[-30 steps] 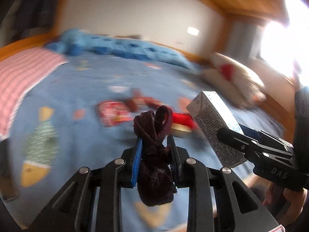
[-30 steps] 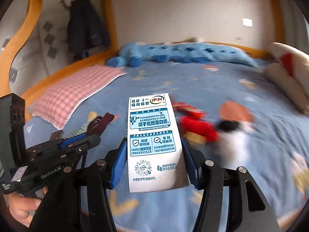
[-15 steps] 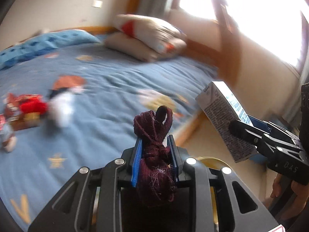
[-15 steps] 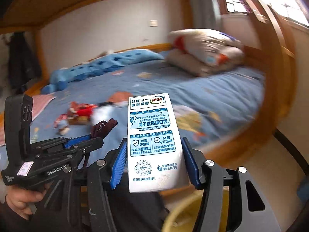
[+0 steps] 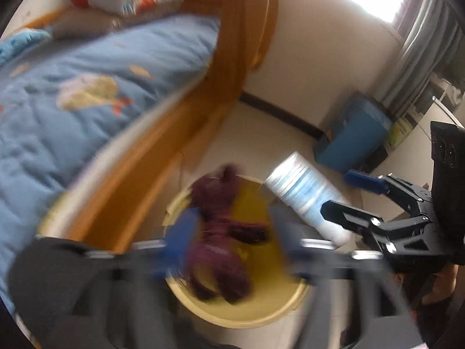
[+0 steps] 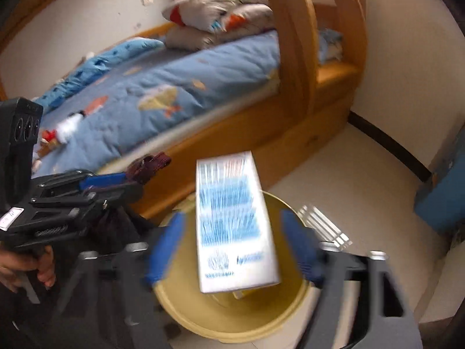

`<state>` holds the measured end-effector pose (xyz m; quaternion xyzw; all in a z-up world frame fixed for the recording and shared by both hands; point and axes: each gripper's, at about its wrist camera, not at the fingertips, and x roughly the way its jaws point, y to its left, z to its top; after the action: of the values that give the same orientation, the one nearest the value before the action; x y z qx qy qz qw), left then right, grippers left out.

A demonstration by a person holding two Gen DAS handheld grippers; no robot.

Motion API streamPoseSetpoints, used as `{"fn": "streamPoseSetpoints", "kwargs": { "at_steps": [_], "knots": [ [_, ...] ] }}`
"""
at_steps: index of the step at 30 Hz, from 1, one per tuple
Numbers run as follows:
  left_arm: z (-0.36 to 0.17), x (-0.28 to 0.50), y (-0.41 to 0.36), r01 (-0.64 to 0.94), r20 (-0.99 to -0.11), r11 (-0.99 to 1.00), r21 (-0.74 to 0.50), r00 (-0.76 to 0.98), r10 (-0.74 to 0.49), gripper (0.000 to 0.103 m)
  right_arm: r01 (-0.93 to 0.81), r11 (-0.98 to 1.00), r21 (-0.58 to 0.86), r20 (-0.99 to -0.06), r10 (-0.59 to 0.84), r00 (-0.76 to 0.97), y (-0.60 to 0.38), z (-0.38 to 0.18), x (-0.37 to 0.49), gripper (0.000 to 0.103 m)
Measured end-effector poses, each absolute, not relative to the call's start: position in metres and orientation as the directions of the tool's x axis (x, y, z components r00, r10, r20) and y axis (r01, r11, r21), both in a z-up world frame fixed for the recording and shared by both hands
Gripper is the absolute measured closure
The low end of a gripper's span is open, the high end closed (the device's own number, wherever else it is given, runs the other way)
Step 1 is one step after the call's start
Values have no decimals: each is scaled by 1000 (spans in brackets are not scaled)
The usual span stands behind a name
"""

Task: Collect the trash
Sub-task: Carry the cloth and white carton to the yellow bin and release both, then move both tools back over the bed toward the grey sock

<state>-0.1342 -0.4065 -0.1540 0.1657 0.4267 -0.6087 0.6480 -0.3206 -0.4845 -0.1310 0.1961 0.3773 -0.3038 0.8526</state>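
Note:
A yellow bin [image 5: 261, 305] stands on the floor beside the bed; it also shows in the right wrist view [image 6: 232, 320]. My left gripper [image 5: 232, 238] is open above it, and the dark red cloth [image 5: 221, 232] hangs loose between its spread jaws over the bin. My right gripper [image 6: 232, 247] is open too, and the white and blue milk carton [image 6: 232, 226] sits loose between its jaws above the bin. The carton [image 5: 308, 197] and right gripper [image 5: 354, 200] also show in the left wrist view. Both views are blurred.
The wooden bed frame [image 6: 261, 133] with a blue duvet [image 6: 174, 87] runs to the left of the bin. More wrappers [image 6: 49, 139] lie on the bed. A blue box [image 5: 354, 133] stands by the wall. A curved wooden post [image 6: 293, 37] rises at the bed end.
Both grippers swung from the bed to over the yellow bin on the floor. Both jaws have opened, and the cloth and the carton are coming loose.

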Motion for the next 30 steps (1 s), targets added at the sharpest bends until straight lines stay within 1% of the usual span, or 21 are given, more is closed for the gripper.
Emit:
{"fn": "streamPoseSetpoints", "kwargs": {
  "at_steps": [3, 6, 11, 15, 18, 22, 24, 30],
  "knots": [
    [-165, -135, -413, 936, -783, 227, -269, -75, -618, 4, 683, 725, 88, -765, -390, 513, -489, -132, -330, 23],
    [-166, -132, -412, 942, -785, 239, -234, -38, -618, 4, 684, 724, 88, -756, -399, 519, -492, -129, -336, 23],
    [-157, -122, -403, 933, -770, 258, -250, -30, -637, 4, 680, 722, 125, -748, -382, 543, -497, -127, -332, 23],
    [-144, -111, -390, 925, -748, 291, -245, 11, -664, 4, 657, 740, 141, -734, -368, 572, -492, -122, -321, 23],
    [-129, -96, -371, 911, -717, 341, -233, 76, -693, 4, 617, 772, 154, -708, -350, 614, -483, -113, -304, 23],
    [-109, -76, -338, 886, -677, 418, -200, 184, -713, 4, 532, 822, 204, -658, -287, 696, -467, -99, -272, 23],
    [-98, -62, -317, 864, -657, 475, -166, 262, -707, 4, 470, 853, 225, -630, -240, 738, -455, -93, -249, 23],
    [-77, -24, -256, 777, -614, 618, -122, 430, -662, 4, 280, 933, 225, -570, -107, 815, -409, -75, -177, 23]
  ]
}}
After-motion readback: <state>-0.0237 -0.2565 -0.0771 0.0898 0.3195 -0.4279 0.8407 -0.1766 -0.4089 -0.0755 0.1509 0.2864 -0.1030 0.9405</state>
